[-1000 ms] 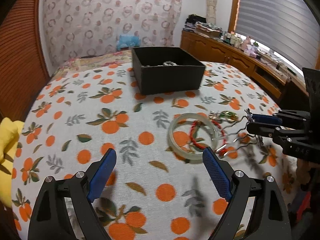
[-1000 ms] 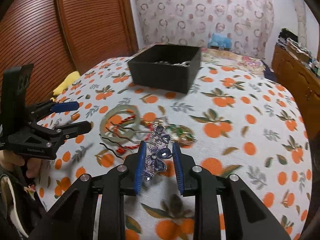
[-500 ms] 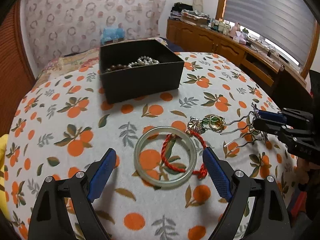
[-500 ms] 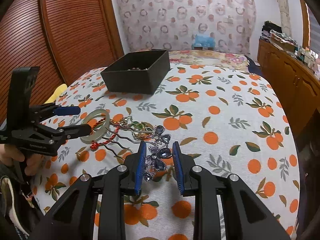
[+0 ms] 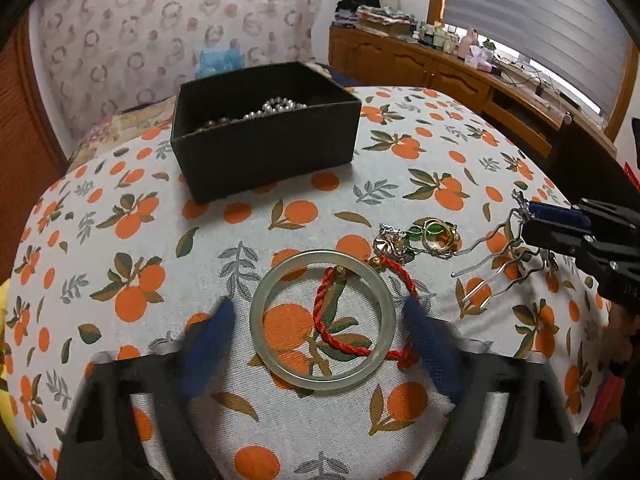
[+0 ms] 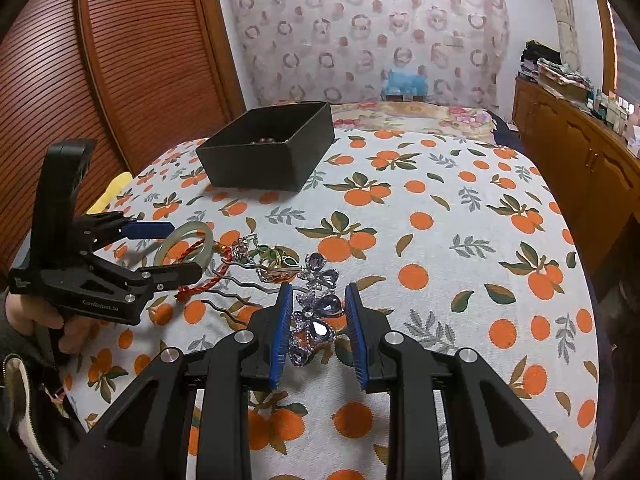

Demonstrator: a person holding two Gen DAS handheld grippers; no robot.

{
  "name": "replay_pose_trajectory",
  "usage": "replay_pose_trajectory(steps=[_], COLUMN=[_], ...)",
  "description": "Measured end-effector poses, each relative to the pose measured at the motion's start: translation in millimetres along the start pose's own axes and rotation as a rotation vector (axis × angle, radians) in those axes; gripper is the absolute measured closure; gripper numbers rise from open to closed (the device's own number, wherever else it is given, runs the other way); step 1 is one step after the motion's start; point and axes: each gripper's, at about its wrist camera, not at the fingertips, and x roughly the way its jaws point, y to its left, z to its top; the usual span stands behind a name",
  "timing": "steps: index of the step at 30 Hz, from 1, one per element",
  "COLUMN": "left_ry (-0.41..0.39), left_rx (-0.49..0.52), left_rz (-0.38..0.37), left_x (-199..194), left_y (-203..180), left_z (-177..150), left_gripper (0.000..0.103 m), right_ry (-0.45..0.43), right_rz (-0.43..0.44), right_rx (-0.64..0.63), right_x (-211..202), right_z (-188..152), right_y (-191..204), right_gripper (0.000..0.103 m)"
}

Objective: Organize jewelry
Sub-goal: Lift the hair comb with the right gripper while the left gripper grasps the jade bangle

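A pale jade bangle [image 5: 323,319] lies on the orange-print cloth with a red cord bracelet [image 5: 344,312] across it. My left gripper [image 5: 320,344] is open, its blue pads either side of the bangle; it also shows in the right wrist view [image 6: 176,252]. A green and gold brooch [image 5: 434,236] lies just beyond. My right gripper [image 6: 318,320] is shut on a blue-stoned hair comb [image 6: 316,312], whose wavy metal prongs [image 5: 492,260] hang toward the cloth. A black box [image 5: 264,128] holding pearls and beads stands at the back.
A wooden sideboard [image 5: 460,76] with clutter runs along the right under a blinded window. A wooden slatted door [image 6: 120,60] stands at the left. A yellow cloth [image 6: 114,192] lies at the table's left edge.
My left gripper has moved forward and down over the bangle, its fingers now either side of it. The right gripper has lifted the hair comb slightly and kept its hold.
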Motion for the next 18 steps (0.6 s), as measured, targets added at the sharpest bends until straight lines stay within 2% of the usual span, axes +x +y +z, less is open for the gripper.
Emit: replay_pose_trajectory(steps=[5,18], left_ry=[-0.044,-0.145], left_rx=[-0.022,-0.082], left_rz=[0.004,0.023], left_x=[-9.5,-43.6], left_y=[5.9,23.9], left_z=[2.4,12.4], left_gripper=[0.034,0.034], right_ry=[-0.009,-0.056], right_rz=[-0.003,-0.015], right_rx=[-0.007,-0.057], right_x=[-1.8,2.0], right_z=[6.5,48.3], right_y=[1.5,9.4], right_gripper=[0.074,0.074])
